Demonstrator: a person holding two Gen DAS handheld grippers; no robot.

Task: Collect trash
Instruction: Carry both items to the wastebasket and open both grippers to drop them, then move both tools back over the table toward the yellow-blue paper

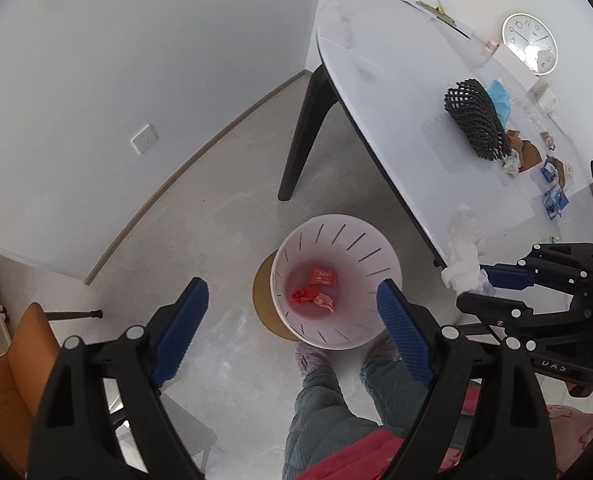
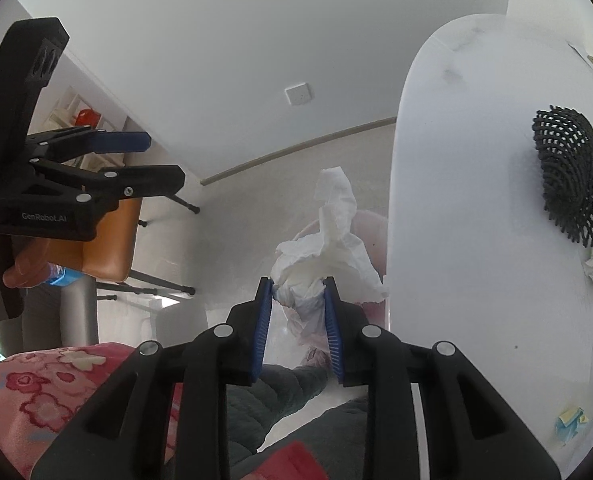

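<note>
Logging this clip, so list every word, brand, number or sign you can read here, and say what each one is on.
"GenRobot.AI": on the body of the left gripper, right wrist view.
"DAS": on the body of the right gripper, left wrist view; possibly part of a longer word.
Numerals 1 to 12: on the clock on the table.
Print on the red packet in the bin: too blurred to read.

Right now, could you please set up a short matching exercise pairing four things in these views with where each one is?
Things:
1. crumpled white tissue
2. red wrapper
3. black mesh basket
4. round white wall clock

Places:
A. at the bottom of the white slotted bin
B. tipped on its side on the white table
C. clamped in the right gripper
D. lying face up near the table's far edge

Pairs: 1-C, 2-A, 3-B, 4-D
</note>
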